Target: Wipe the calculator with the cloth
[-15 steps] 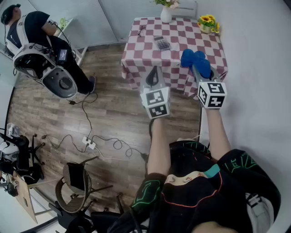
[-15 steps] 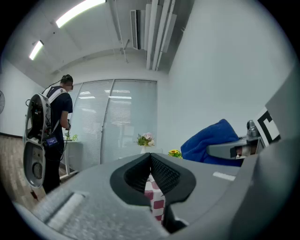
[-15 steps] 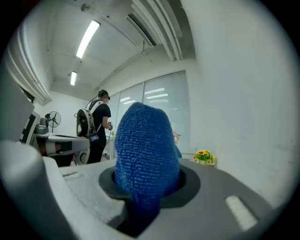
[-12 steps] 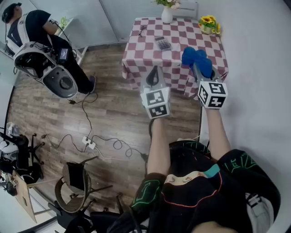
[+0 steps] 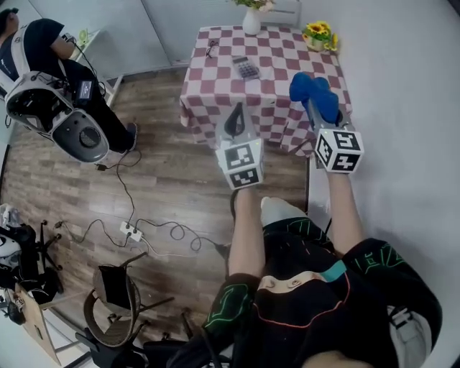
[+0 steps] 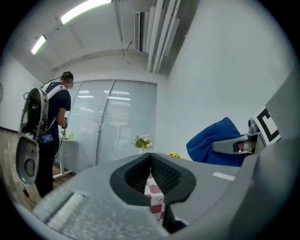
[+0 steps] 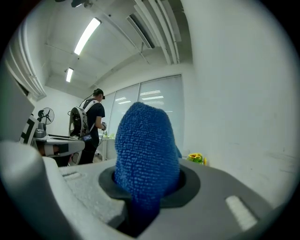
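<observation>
Right gripper view puts your right gripper [image 7: 146, 185] clenched on the blue cloth [image 7: 146, 140], which bulges out of the jaws in a thick wad (it hides the gap between them). Left gripper view shows your left gripper [image 6: 151, 161] with its jaws pressed together at the tips and nothing held; only the checked tablecloth [image 6: 154, 197] shows through the slit lower down. Head view has both grippers raised at the lower edge of the table [image 5: 287, 68], the cloth over its right side. The calculator [image 5: 246, 68] lies flat in the upper left part of the tabletop, well apart from both grippers. At the top edge a white vase [image 5: 251, 21] holds flowers [image 5: 253, 3], and a small pot [image 5: 316, 43] in the upper right corner holds sunflowers [image 5: 317, 29].
</observation>
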The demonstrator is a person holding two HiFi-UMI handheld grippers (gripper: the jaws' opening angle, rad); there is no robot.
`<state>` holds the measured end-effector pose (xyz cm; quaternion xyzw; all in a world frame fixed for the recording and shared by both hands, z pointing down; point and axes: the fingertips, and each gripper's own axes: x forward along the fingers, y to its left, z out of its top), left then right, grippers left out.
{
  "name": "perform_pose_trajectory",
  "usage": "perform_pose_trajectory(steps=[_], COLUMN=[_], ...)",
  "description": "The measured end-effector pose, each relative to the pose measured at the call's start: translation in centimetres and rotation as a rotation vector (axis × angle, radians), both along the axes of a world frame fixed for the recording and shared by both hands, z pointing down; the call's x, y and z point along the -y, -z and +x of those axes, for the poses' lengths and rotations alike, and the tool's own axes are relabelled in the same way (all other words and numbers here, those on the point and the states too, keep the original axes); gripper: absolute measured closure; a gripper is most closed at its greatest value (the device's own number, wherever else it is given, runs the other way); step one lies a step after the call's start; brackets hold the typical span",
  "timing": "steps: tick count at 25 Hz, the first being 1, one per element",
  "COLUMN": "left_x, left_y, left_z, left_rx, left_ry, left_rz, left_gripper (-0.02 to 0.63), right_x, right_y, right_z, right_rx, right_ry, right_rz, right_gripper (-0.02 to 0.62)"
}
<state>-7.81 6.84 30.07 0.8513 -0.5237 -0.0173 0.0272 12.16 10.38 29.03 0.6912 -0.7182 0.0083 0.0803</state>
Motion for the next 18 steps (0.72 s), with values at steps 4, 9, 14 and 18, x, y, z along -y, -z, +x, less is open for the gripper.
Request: perform_pose_trajectory(steps=[4,9,14,18], left_x=[1.8,5.0,10.2,14.6], left_y=[-1.1,-3.4,-5.4,-7.6], left_z=[0.6,0.8,0.2,1.4], left_rx=[-0.002,0.036,0.041,0.046], left_ry=[-0.006,-0.007,0.028,0.029], left_rz=[-0.027,-0.060,-0.110,-0.163], left_gripper=[0.595,0.595,0.595,0.595], right_x=[1.9,6.3,12.1,17.0], right_y=[-1.2,-3.1,-4.8,-6.7], right_z=[0.1,-0.4,-1.3,-0.3], right_rx=[-0.004,0.003,0.007,0.004], right_ry=[0.011,0.032,0.082,0.107], right_rz=[-0.030,-0.058,-0.096,-0.146], right_gripper=[0.476,0.476,0.474,0.474])
